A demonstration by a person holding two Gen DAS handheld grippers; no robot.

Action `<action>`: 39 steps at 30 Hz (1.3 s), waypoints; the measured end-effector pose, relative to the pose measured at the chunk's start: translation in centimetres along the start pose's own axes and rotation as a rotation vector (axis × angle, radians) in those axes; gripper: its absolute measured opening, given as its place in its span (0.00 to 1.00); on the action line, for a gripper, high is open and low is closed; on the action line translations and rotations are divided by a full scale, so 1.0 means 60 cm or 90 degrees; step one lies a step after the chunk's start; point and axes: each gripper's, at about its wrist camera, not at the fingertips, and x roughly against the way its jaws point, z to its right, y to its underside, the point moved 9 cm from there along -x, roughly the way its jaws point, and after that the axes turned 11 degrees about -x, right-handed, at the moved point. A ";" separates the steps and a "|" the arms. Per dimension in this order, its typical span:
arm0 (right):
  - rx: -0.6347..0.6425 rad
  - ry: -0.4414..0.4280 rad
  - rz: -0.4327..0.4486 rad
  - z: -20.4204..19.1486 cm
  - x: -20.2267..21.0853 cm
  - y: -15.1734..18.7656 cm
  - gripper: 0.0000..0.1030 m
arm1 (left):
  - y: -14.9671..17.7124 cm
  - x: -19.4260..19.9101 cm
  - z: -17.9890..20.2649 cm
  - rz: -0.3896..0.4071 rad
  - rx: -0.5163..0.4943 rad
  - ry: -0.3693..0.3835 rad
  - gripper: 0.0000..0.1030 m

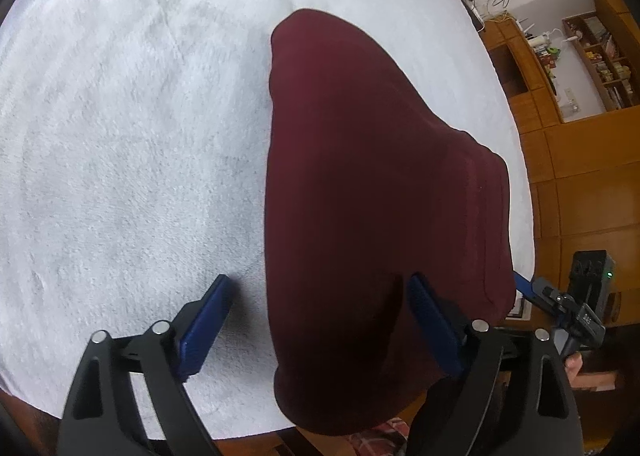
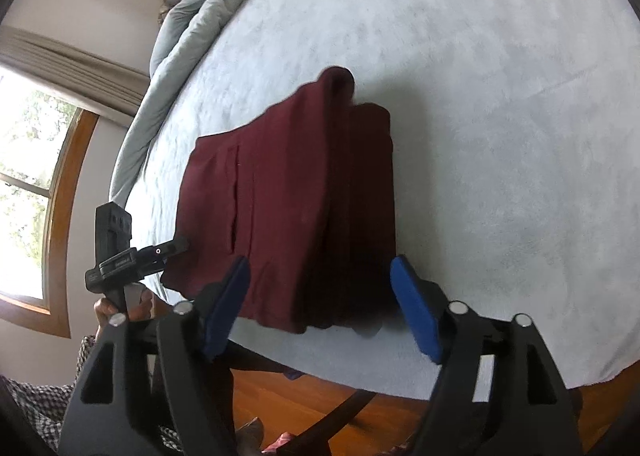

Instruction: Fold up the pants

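Okay, maroon pants (image 1: 372, 191) lie folded in a stack near the edge of the bed (image 1: 120, 115) with the white fleece cover. My left hand-held gripper (image 1: 320, 320) is spread wide, no pad pressing the cloth. Right hand-held gripper (image 2: 320, 304) likewise gapes, straddling the stack's near end, gripping nothing.
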 end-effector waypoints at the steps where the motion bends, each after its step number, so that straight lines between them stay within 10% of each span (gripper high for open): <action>1: -0.006 -0.005 -0.002 0.000 -0.002 -0.001 0.78 | -0.002 -0.001 0.001 0.000 -0.002 0.002 0.89; 13: -0.051 -0.057 -0.048 0.008 -0.042 -0.012 0.87 | -0.041 -0.032 0.035 -0.023 -0.052 -0.003 0.91; 29: 0.035 0.054 -0.075 -0.001 -0.103 0.001 0.93 | -0.069 -0.072 0.102 -0.025 -0.089 -0.166 0.94; 39: 0.051 0.049 -0.037 -0.012 -0.083 -0.001 0.52 | -0.059 -0.065 0.124 0.005 -0.109 -0.206 0.74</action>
